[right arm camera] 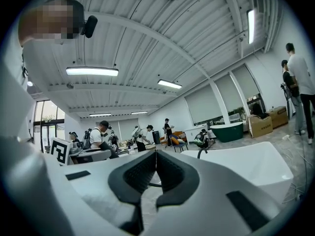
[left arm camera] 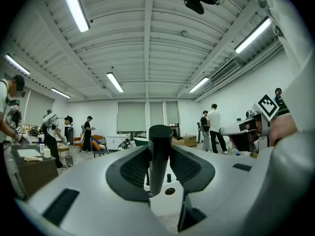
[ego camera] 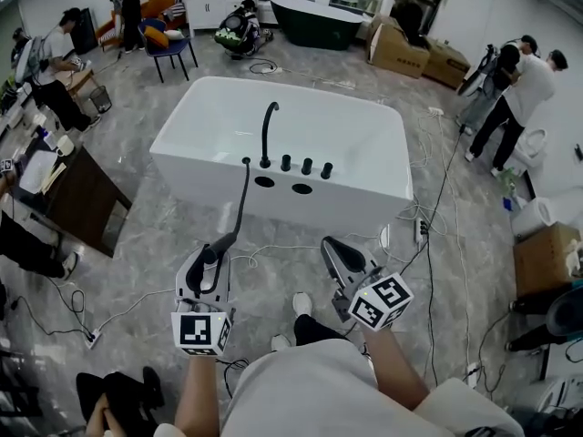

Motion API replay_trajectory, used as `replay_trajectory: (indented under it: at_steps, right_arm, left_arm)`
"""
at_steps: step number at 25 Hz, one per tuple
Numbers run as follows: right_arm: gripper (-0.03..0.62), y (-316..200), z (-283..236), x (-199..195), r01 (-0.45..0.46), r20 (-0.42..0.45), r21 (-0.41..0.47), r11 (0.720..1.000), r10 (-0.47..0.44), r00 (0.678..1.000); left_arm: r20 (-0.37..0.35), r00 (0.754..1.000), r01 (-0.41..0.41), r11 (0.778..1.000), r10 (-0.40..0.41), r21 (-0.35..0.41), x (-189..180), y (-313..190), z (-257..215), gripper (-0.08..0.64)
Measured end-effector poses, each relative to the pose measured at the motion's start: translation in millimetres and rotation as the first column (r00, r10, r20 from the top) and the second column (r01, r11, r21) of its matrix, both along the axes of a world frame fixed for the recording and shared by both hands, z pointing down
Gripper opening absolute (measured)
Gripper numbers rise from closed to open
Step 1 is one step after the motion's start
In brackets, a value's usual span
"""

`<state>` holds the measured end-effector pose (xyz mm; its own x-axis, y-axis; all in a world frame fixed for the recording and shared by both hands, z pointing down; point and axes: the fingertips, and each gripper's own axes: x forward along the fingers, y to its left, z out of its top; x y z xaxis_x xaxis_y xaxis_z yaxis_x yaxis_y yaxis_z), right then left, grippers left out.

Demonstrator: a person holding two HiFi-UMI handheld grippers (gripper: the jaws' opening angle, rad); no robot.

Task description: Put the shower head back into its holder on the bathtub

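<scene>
right now the left claw (ego camera: 211, 260) is clamped on the shower head (ego camera: 239, 209), near its low end. the right claw (right arm camera: 155, 170) is pressed together with nothing in it. the shower head is up in the air, in front of the near edge of the bathtub (ego camera: 182, 144), not in its holder yet. it is a long thin black stick. its long way runs from the claw up and away to the tub. its tip ends near the left hole (ego camera: 264, 181) on the near edge, beside the tap (ego camera: 267, 130). it looks stiff, smooth and light, so it could slip or swing. a hold low down seems best, with the tip free to go in.
</scene>
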<state>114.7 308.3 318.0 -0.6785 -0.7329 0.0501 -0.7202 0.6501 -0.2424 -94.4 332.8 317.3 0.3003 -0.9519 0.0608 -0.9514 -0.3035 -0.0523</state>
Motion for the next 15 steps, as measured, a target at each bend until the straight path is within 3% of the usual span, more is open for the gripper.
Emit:
replay_trajectory:
  at_steps: [15]
  right_arm:
    - [0.017, -50, 11, -20, 0.025, -0.016, -0.018, 1.000, -0.025, 1.000]
  left_arm:
    - [-0.014, 1.000, 0.022, 0.999, -0.021, 0.040, -16, -29, -18, 0.138]
